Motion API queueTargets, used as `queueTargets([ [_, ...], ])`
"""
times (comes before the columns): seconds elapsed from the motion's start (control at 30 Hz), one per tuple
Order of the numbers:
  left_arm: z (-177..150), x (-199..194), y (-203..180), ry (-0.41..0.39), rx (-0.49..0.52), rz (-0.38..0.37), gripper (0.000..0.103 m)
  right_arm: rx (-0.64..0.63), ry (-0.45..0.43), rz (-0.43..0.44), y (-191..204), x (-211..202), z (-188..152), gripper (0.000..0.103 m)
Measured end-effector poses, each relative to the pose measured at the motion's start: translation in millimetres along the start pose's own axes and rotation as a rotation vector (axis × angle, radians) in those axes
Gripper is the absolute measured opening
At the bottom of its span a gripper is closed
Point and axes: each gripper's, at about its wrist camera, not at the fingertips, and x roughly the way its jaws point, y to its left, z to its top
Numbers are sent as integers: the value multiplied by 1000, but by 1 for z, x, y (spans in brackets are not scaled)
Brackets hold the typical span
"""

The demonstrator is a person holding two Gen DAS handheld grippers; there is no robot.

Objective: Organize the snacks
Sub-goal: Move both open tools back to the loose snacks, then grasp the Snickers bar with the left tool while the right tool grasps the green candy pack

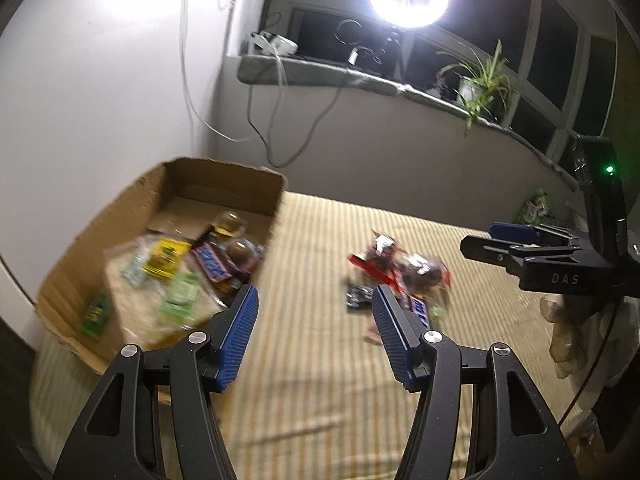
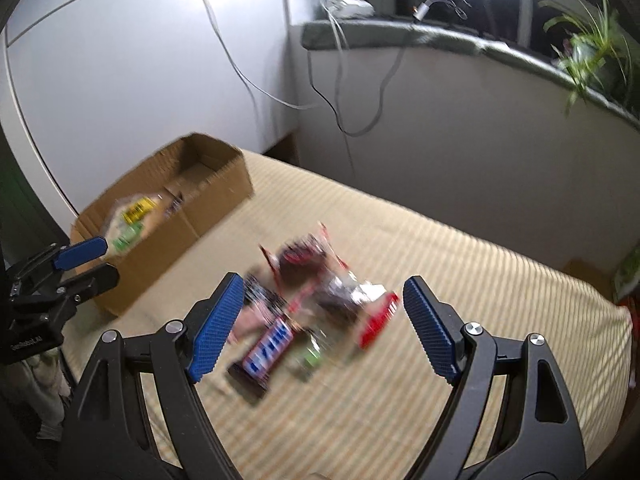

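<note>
Jaws of both the left gripper and right gripper stand wide and empty above the striped table, where the cardboard box of snacks sits at ten o'clock from a blurred snack pile, seemingly chocolate bars.

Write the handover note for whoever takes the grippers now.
Left gripper: open, empty, over the mat between box and pile.
Right gripper: open, empty, above the pile.
Box: on the mat's left, already holds several snacks.
Pile: loose on the mat, with a blue bar nearest and a red pack beside it.
Left to do: move the pile into the box.
</note>
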Motion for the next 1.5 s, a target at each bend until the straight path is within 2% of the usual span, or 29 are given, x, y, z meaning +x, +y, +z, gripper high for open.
queueTargets([
  [0.13, -7, 10, -17, 33, 18, -36, 58, 35, 39, 14, -16, 3, -17, 82],
  [0.47, -23, 41, -53, 135, 53, -130, 43, 53, 157, 107, -15, 37, -45, 45],
  [0.57, -27, 48, -60, 162, 66, -151, 41, 50, 178, 118, -13, 49, -48, 44],
  [0.67, -30, 54, -65, 182, 82, -159, 41, 51, 190, 125, -13, 57, -47, 37],
  [0.97, -31, 70, -73, 212, 105, -186, 41, -1, 200, 112, -8, 67, -43, 36],
  [1.23, -32, 84, -87, 228, 159, -172, 41, -79, 222, 49, -7, 69, -48, 35],
  [1.33, -31, 88, -88, 231, 168, -163, 41, -86, 220, 52, -9, 66, -49, 34],
  [1.5, -32, 99, -94, 251, 180, -143, 41, -89, 211, 34, -12, 67, -50, 25],
])
